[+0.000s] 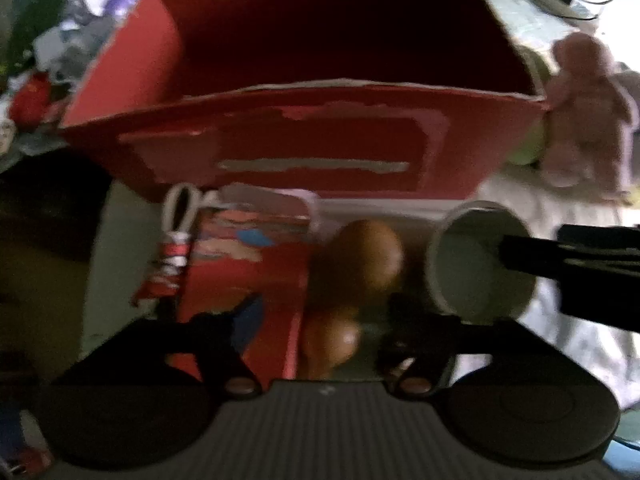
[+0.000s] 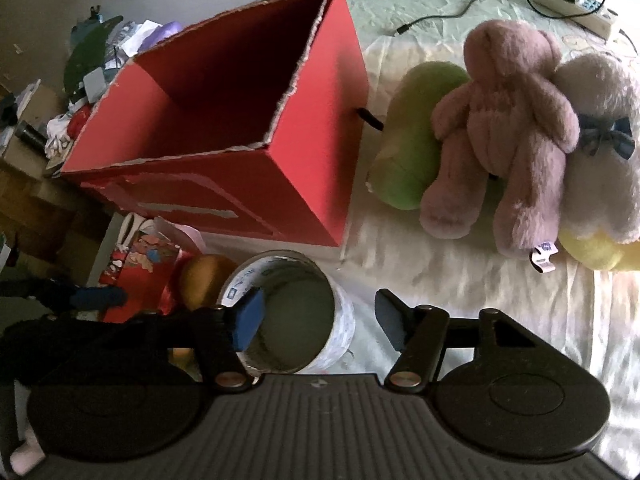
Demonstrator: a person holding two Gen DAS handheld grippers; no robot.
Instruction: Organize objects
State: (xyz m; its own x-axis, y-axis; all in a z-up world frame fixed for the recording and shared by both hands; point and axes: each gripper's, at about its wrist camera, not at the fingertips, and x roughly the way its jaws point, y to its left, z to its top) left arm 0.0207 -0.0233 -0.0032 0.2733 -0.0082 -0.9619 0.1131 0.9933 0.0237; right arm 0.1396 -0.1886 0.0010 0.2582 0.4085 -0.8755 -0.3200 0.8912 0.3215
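1. My right gripper (image 2: 318, 316) is spread wide over the paper cup (image 2: 292, 316): the left blue pad (image 2: 248, 316) sits inside the cup's mouth against the near-left rim, while the right pad hangs clear of the cup's outer wall. Nothing is clamped.
2. My left gripper (image 1: 316, 320) also stands apart, its fingers either side of the red gift bag (image 1: 240, 272) and the brown rounded object (image 1: 364, 256). That view is blurred, so I cannot tell whether either finger touches anything.
3. The paper cup is white with faint blue print outside and a grey-green lining. It lies on the pale bedsheet (image 2: 460, 276) just near of the red cardboard box (image 2: 224, 136), tilted, with its mouth turned up toward my right camera.
4. In the left wrist view the same cup (image 1: 480, 264) appears at right, mouth facing the lens, with a black finger of the right gripper reaching into it from the right.
5. The red box is open at the top, edges torn ragged, with peeled label patches on its near face. Its interior is dark.
6. Right of the box, lying together: a green plush (image 2: 416, 136), a pink teddy bear (image 2: 508, 128) across it, and a white plush (image 2: 600, 148) with a blue bow.
7. A power strip (image 2: 576, 4) with a black charger lies far right.
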